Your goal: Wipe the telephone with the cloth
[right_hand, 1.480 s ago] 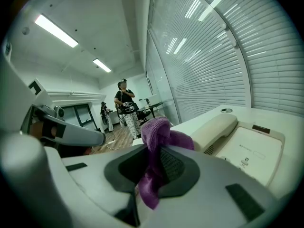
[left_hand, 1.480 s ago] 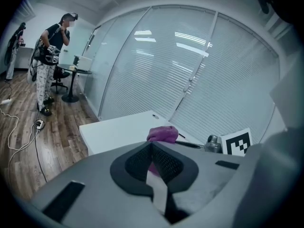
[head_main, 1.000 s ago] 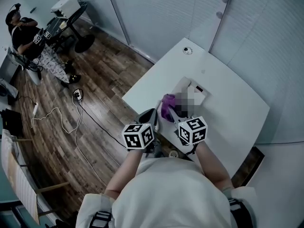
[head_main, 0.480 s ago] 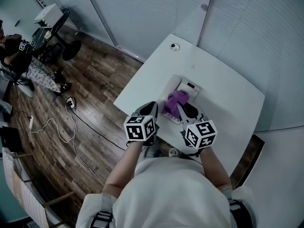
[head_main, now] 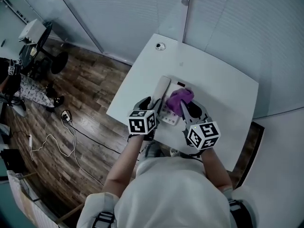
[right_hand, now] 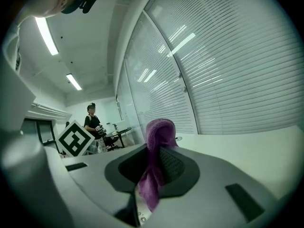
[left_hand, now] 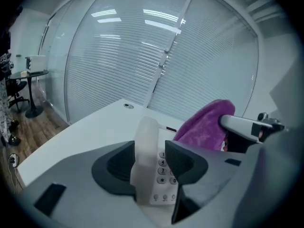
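On the white table (head_main: 223, 75), close to the person's edge, the phone (head_main: 170, 115) is found, with its handset (left_hand: 144, 156) laid along the left of the keypad (left_hand: 166, 167). The left gripper (head_main: 154, 101) is set over that handset. Its jaws have just been opening and are stood apart, with the handset taken between them but not pinched, since part of the keypad is seen through the gap at the right jaw. The purple cloth (right_hand: 154, 172) is clamped in the closed right gripper (head_main: 184, 109) and is held over the phone's right half; whether it touches cannot be told. The phone is judged to be light, stiff, smooth plastic, so it may be slid by a firm wipe. The handset is best taken squarely across its narrow middle, as its rounded sides may be squeezed out. The cloth is soft and limp, and is best kept pinched at a fold, with a loose wad left to be dragged.
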Demonstrator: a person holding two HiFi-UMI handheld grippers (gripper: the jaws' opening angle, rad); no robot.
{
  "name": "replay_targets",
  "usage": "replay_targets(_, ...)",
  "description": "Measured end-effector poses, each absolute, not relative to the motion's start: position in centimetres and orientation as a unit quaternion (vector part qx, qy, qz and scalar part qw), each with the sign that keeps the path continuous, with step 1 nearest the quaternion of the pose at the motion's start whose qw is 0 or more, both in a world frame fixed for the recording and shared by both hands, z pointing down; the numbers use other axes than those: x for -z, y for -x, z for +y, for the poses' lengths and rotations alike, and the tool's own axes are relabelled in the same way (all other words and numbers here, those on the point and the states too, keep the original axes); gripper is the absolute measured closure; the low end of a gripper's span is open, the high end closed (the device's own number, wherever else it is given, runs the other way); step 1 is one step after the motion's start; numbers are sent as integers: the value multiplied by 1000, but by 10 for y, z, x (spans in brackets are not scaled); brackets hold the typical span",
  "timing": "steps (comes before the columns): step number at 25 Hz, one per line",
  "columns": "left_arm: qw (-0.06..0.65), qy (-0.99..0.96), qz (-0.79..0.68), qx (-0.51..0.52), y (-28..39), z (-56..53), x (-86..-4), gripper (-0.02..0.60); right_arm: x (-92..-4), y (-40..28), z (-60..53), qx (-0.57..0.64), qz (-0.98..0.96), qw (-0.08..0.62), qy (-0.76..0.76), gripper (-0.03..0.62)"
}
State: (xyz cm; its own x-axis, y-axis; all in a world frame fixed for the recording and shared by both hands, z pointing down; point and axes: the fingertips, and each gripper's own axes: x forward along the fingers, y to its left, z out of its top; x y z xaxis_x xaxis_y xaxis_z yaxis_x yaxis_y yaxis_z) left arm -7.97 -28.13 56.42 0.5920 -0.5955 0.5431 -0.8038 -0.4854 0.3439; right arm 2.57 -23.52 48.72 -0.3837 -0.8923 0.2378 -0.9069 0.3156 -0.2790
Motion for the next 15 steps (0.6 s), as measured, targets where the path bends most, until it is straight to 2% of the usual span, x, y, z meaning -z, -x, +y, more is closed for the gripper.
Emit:
replay_targets(6,272,-846,-391,-240,59,-300,-584,337,-488,-41,-239,-196,-794,13,-575,526)
replay_targets(15,231,-831,-403,-306,54,-311,-604,341,-492,-43,-235,-202,-785,12,-585,526)
